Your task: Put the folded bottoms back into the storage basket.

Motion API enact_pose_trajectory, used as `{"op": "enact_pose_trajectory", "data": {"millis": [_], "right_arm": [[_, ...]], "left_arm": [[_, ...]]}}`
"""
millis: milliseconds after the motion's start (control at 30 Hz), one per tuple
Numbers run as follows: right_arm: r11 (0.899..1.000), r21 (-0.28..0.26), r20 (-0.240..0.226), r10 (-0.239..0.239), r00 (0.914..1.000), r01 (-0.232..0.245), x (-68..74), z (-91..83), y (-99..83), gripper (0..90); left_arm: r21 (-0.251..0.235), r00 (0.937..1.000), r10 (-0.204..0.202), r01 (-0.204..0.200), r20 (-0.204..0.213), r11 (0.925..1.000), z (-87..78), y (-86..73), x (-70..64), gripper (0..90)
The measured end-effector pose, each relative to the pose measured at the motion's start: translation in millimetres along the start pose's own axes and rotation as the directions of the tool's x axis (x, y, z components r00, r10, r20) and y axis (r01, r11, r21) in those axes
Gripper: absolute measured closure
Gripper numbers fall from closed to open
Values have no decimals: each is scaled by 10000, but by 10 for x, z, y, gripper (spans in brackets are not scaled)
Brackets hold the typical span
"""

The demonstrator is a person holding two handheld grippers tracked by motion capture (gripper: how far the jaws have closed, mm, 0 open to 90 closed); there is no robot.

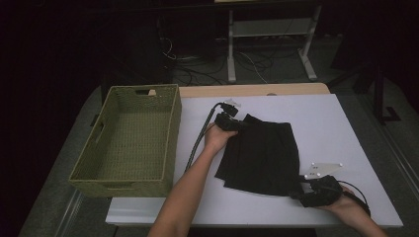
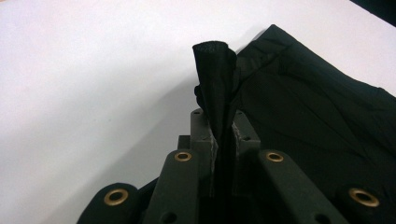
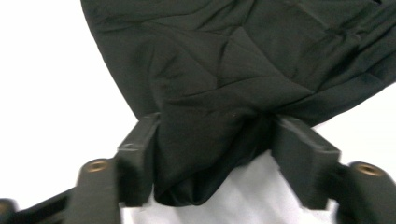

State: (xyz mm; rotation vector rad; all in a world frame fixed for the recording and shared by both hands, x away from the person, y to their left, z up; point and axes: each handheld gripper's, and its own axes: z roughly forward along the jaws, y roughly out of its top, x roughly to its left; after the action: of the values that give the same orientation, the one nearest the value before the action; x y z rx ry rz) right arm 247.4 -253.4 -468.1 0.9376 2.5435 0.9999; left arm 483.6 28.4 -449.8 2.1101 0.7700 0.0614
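At frame center, the left hand-held gripper point(image 1: 236, 123) pinches the black skirt point(image 1: 264, 155); lower right, the right hand-held gripper point(image 1: 302, 190) stands wide apart around its corner.

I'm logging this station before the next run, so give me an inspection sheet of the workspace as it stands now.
Surface: white table top, bare around the garment.
Job's things: folded black garment lying flat; green woven basket beside it, empty.
Clutter: nothing seen.
Grippers: left gripper shut on the garment's far corner; right gripper open, jaws astride the near corner.
Cables: black cable trails from the left gripper.
Surroundings: dark room, desk frame and floor wires behind.
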Motion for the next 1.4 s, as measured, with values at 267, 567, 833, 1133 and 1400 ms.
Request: {"op": "enact_pose_trajectory", "data": {"millis": [267,567,833,1133,1400], "right_arm": [[9997,86,-192,-227,9996,228,17,9,53,746],[9987,165,-414,-476,9980,483,11,24,99,842],[9983,-494,-629,-325,9975,294,-18,-46,176,842],[9931,-1160,-789,-239,9966,146,-49,-100,318,842],[9843,-1761,-800,-236,9965,92,-109,-125,498,842]], "left_arm": [[18,10000,88,-88,-23,10000,-18,-5,-6,818],[-191,9998,179,-177,107,9997,-85,-9,-41,818],[-527,9978,570,-552,332,9971,-203,54,-156,819],[-738,9953,819,-780,518,9942,-301,106,-244,818],[-927,9936,853,-784,735,9926,-323,132,-318,818]]}}
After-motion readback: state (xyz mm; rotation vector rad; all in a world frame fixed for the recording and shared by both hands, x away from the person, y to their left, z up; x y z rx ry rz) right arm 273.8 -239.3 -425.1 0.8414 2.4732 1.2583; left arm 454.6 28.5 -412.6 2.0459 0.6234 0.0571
